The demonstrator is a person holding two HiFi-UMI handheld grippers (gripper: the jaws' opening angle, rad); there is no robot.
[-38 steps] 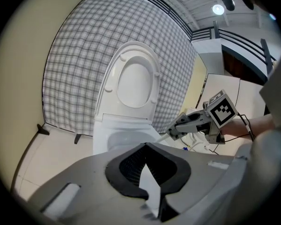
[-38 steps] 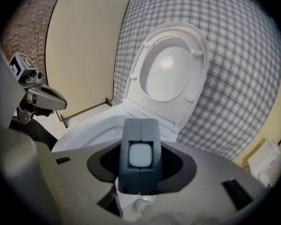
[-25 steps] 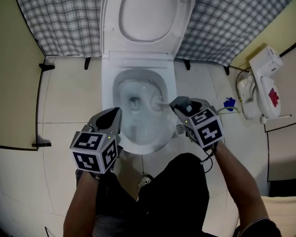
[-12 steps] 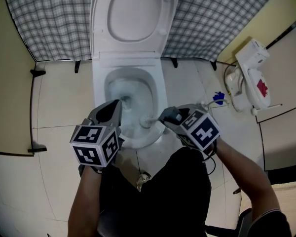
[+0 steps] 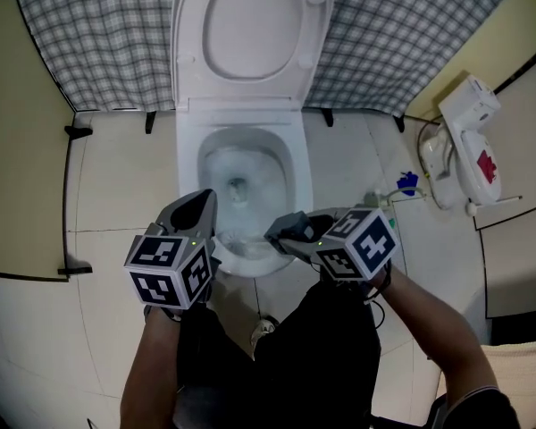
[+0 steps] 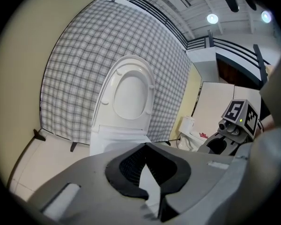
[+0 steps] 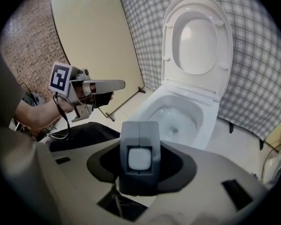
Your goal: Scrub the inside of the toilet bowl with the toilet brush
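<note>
- Since a second ago the right tongs (image 5: 275, 233) have swung from the right side of the toilet bowl (image 5: 301, 172) to its near rim. They now point left across it. The left tongs (image 5: 207, 206) have hardly shifted.
- Right tongs are clamped on the grey handle block of the toilet brush (image 7: 139, 158), which sits squarely between the jaws in the right gripper view. The rest of the brush is hidden behind that block.
- From the head view, the tips of the right tongs lie over the near right part of the rim. The bristles cannot be made out there.
- Left tongs hang at the near left of the bowl, level with its rim. Their jaw tips are together with nothing between them, and white porcelain shows through the hollow behind the tips.
- Seat and lid (image 5: 250, 34) stand raised at the far end, against a checked cloth (image 5: 89, 52).
- Water lies in the bottom of the bowl.
- Well apart from the toilet, a white fixture (image 5: 469, 141) stands at the far right on the tiled floor (image 5: 116, 177).
</note>
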